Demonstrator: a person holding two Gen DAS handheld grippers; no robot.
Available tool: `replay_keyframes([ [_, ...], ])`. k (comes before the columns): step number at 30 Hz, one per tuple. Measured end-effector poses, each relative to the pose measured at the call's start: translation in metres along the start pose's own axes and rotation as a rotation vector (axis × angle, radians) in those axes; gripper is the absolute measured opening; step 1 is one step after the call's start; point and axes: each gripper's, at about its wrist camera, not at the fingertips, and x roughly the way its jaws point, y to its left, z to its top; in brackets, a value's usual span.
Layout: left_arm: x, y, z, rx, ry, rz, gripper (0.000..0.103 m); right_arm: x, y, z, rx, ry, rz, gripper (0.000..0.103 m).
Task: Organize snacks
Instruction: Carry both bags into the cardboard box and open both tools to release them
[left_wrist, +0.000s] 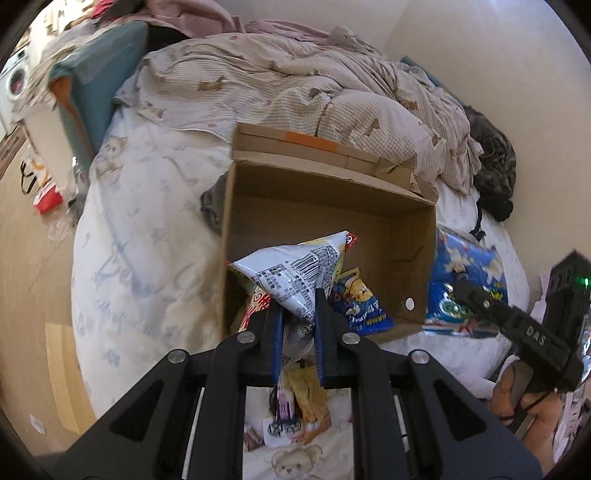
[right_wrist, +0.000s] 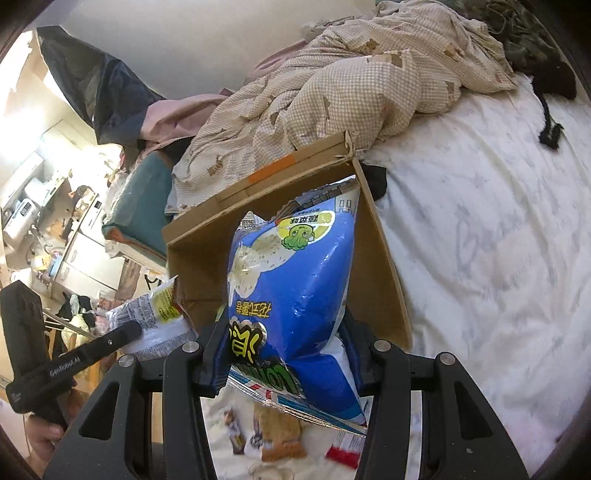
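A: What is being held by the left tongs (left_wrist: 299, 314)?

B: A white snack bag (left_wrist: 295, 273) with black print is being pinched by one corner. The left tongs are being kept squeezed tight on it. The bag is being held up over the near edge of the cardboard box (left_wrist: 314, 221).

A: And what is being held by the right tongs (right_wrist: 286, 354)?

B: A big blue chip bag (right_wrist: 291, 280) is being gripped between them. It is puffy, so the right tongs are being kept partly apart around it. It is being held up in front of the box, with its top end toward the box.

A: Where is the box being kept?

B: It is being kept on the bed (left_wrist: 147, 258), on the white sheet. Its top is open, and a crumpled checked blanket (left_wrist: 295, 92) is lying just behind it.

A: Is anything being kept in the box?

B: Yes. A blue packet with a yellow cartoon figure (left_wrist: 360, 299) is lying in the bottom, near the front wall. A red and white packet (left_wrist: 255, 306) is being partly hidden under the white bag.

A: What is being left on the sheet?

B: Small snack packets (left_wrist: 295, 417) are lying on the bed below the left tongs, outside the box. They are being blurred, so their names cannot be read.
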Motion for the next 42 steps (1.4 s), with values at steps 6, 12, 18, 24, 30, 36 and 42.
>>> replay_keyframes([
  [6,0.035,0.0,0.005,0.011,0.038,-0.005,0.011,0.039,-0.008,0.013,0.006,0.057,-0.017,0.051],
  [12,0.061,0.003,0.005,0.006,0.07,-0.002,0.011,0.066,-0.008,0.01,-0.013,0.116,-0.026,0.051],
  [18,0.076,-0.001,0.008,-0.004,0.089,0.01,0.011,0.076,-0.003,0.009,-0.061,0.133,-0.04,0.051],
  [24,0.086,-0.008,0.016,0.004,0.094,0.005,0.012,0.085,-0.004,0.008,-0.067,0.15,-0.064,0.054],
  [30,0.084,-0.006,0.016,0.004,0.082,0.021,0.013,0.088,-0.001,0.007,-0.087,0.143,-0.098,0.056],
  [36,0.078,-0.01,0.016,0.04,0.056,0.043,0.014,0.086,0.0,0.007,-0.093,0.135,-0.086,0.061],
  [42,0.06,-0.014,0.011,0.059,-0.014,0.051,0.084,0.076,0.006,0.009,-0.128,0.098,-0.13,0.086],
])
